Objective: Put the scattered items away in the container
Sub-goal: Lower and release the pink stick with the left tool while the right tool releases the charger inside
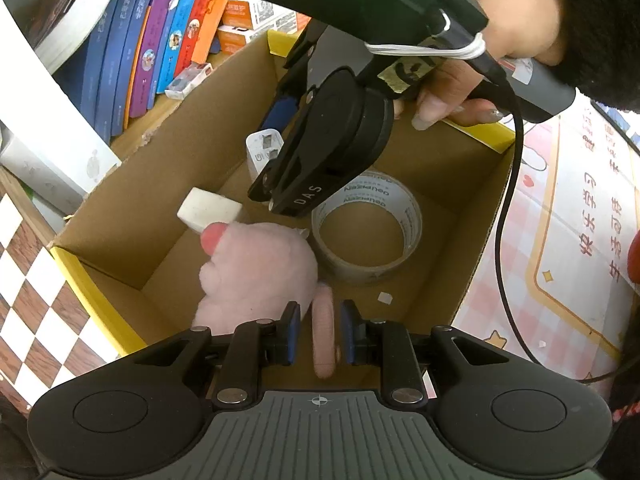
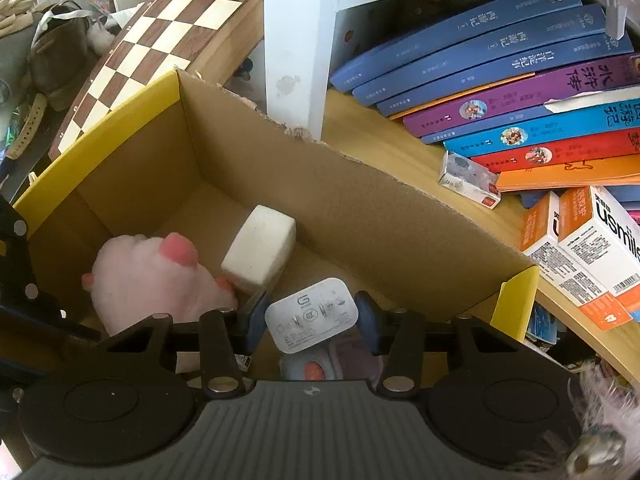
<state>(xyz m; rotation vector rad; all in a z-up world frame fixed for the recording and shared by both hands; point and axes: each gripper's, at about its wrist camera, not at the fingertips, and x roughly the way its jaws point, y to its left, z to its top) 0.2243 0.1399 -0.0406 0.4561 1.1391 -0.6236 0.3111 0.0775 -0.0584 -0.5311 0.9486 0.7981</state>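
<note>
Through the left wrist camera, my left gripper (image 1: 320, 328) hangs above the open brown cardboard box with yellow flaps (image 1: 404, 160). Its fingers flank the pink plush toy's (image 1: 260, 272) thin limb without clearly pinching it, so I should lift straight out.

Through the right wrist camera, my right gripper (image 2: 311, 316) grasps the white square charger plug (image 2: 311, 314) above the box floor. I should lower it beside the white rectangular block (image 2: 260, 250), then release.
</note>
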